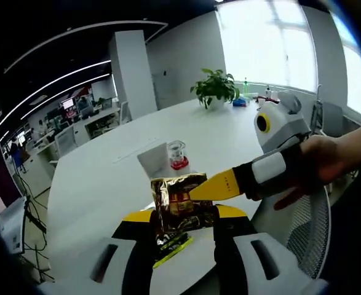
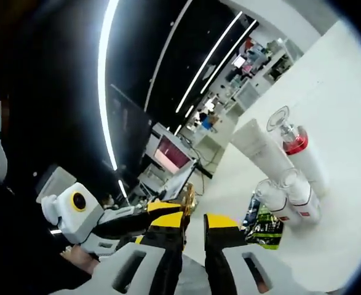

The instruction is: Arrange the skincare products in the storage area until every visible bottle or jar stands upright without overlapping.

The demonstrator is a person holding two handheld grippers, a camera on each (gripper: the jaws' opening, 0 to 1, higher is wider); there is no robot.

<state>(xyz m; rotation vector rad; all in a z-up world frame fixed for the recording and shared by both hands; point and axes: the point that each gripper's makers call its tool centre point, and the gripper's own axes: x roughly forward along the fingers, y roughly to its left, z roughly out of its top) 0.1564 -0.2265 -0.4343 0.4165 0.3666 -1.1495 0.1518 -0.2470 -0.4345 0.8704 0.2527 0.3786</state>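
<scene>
Closest in the left gripper view, the left gripper [image 1: 183,230] has its yellow-tipped black fingers [image 1: 138,216] on either side of a gold foil sachet [image 1: 179,206] that stands up between them, pinched at its lower part; a strip of yellow-green packaging hangs beneath it. From the right the right gripper [image 1: 200,190] reaches in — its yellow finger [image 1: 220,184] meets the sachet's upper right edge, and a person's hand [image 1: 318,163] holds its white body. Whether those fingers pinch the foil I cannot tell from this view. In the right gripper view the right gripper's [image 2: 194,224] fingers stand a little apart, with the thin gold edge [image 2: 189,200] of the sachet just above the left one, and the left gripper [image 2: 143,215] comes in from the left.

Beyond, on the round white surface [image 1: 106,178], a white tube [image 1: 152,160] lies beside an upright bottle with a clear cap and red collar [image 1: 178,155]. The right gripper view shows the same tube [image 2: 260,147] and bottle [image 2: 291,138], plus two smaller clear-capped bottles [image 2: 288,196] side by side and a dark green packet [image 2: 260,224] touching them.

Farther off stand a potted plant [image 1: 216,88] and bright windows [image 1: 272,40].
</scene>
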